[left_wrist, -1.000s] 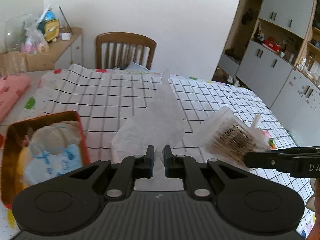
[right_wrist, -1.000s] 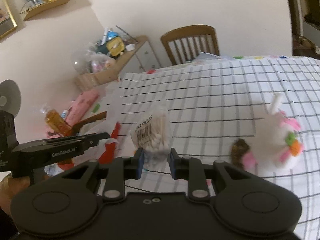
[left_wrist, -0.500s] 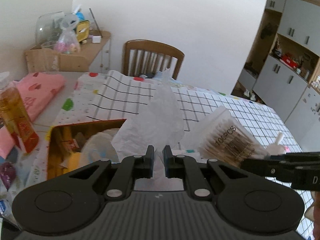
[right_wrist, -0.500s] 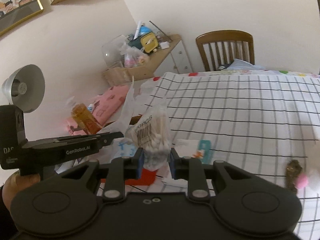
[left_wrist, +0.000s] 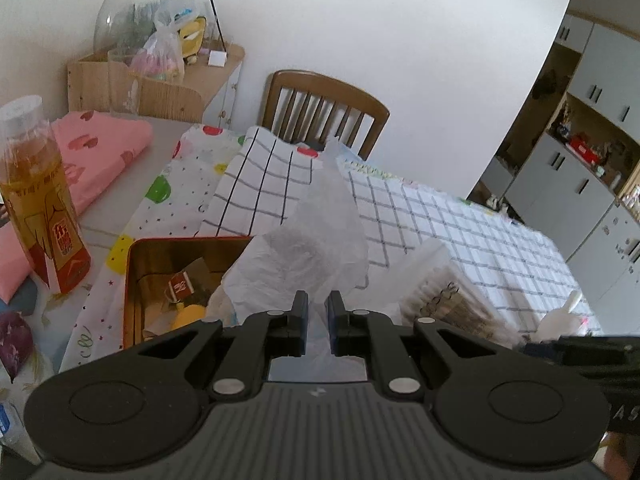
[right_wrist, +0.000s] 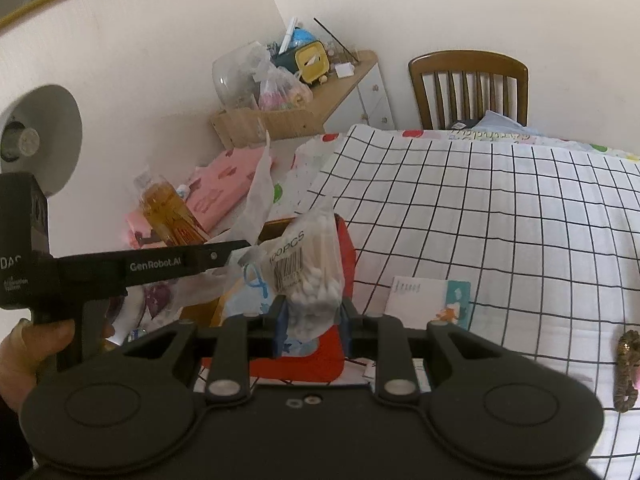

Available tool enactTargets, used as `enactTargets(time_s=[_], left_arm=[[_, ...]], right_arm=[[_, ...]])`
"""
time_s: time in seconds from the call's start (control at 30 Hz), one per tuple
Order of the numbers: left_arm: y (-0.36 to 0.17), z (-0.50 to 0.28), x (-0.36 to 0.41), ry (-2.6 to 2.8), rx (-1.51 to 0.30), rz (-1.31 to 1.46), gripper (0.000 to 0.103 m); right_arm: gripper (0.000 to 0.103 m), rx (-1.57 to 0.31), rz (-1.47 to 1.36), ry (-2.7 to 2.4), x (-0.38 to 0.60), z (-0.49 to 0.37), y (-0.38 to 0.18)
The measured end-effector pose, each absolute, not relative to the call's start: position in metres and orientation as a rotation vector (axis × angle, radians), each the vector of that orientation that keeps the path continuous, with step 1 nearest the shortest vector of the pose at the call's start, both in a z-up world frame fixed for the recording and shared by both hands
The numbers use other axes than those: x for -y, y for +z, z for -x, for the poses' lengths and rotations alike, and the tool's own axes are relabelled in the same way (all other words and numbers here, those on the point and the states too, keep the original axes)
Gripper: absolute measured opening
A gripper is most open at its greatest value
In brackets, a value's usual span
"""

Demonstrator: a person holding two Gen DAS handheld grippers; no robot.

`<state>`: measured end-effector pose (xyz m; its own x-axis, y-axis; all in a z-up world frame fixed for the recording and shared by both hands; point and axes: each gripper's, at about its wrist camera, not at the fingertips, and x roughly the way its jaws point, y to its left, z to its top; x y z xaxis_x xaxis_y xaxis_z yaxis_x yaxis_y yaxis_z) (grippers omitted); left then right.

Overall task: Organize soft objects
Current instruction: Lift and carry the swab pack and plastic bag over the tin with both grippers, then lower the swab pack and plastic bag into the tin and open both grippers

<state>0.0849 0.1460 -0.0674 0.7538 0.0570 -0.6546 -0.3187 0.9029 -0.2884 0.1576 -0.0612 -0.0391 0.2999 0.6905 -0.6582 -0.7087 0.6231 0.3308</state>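
Both grippers have swung leftward — the red tin now sits right under them. Left gripper is clamped tight on a white plastic bag; right gripper is partly closed on a cotton swab packet — both held above the tin on the tabletop.

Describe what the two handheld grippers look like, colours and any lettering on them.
Both are matte black plastic. The right gripper has blue finger pads, two round discs on its ribbed body and silver pivot screws. The left gripper, seen side-on, reads "GenRobot.AI" in white, with "DAS" on its boxy rear. No sleeve shows.
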Motion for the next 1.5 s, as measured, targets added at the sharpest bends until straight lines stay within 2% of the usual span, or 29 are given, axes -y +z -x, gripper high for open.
enactTargets(time_s=[0.47,0.8,1.5], left_arm=[[-0.113,-0.083,-0.167,0.191,-0.806,0.363,0.01],[-0.129,-0.076,-0.172,0.154,-0.85,0.37,0.01],[-0.111,-0.061,-0.164,0.096,-0.834,0.292,0.011]], right_arm=[[0.026,-0.841,0.038,0.902,0.022,-0.163,-0.041],[0.026,-0.921,0.122,0.93,-0.023,-0.162,-0.073],[0.026,-0.978,0.24,0.874,-0.044,-0.173,-0.108]])
